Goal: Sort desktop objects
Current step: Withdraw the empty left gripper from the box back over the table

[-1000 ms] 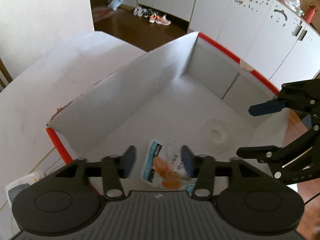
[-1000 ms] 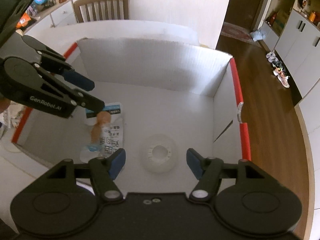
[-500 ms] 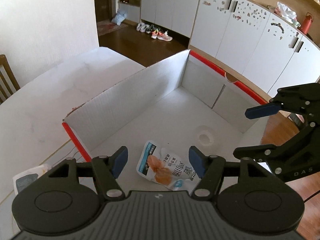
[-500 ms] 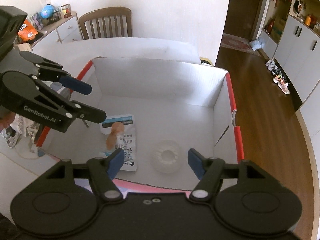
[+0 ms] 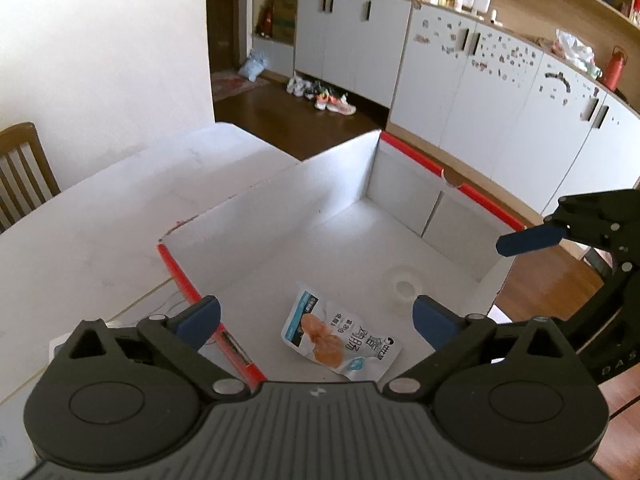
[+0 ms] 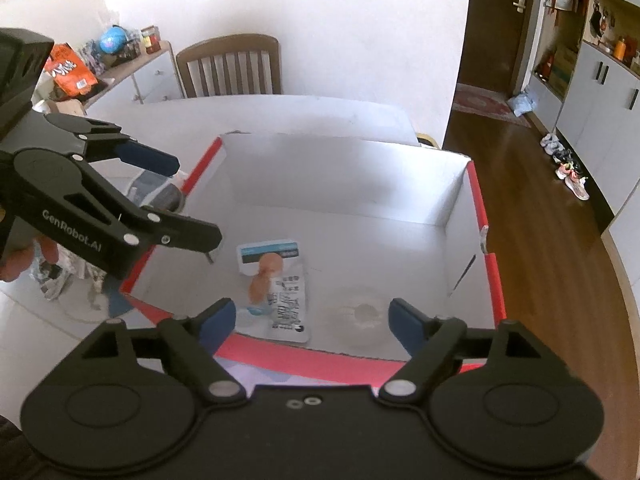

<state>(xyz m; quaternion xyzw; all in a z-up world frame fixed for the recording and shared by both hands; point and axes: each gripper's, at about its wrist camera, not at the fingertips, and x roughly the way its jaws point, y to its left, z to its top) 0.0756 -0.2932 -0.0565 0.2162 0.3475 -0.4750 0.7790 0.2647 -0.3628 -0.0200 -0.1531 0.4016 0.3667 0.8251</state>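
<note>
A white cardboard box (image 5: 352, 184) (image 6: 456, 208) with red-taped rims stands on the white table. Flat on its floor lie a snack pouch (image 5: 340, 334) (image 6: 276, 284) and, beside it, a clear tape roll (image 5: 404, 284) (image 6: 358, 314). My left gripper (image 5: 316, 318) hovers above the box's near-left rim, its jaws still opening, nothing between them. My right gripper (image 6: 308, 320) hangs over the near rim, its jaws also opening and empty. Each gripper shows in the other's view: the right one (image 5: 532, 236) at the right edge, the left one (image 6: 152, 160) at the left.
Loose packets (image 6: 64, 280) and a flat grey item (image 6: 156, 196) lie on the table left of the box. A wooden chair (image 6: 230, 66) stands behind the table, and a sideboard (image 6: 132, 76) carries snacks. White cabinets (image 5: 480, 80) and shoes (image 5: 332, 102) are across the wooden floor.
Both grippers rose and drew back from the box, so more of the table and room shows. Their jaws spread wider. The pouch and tape roll stayed on the box floor.
</note>
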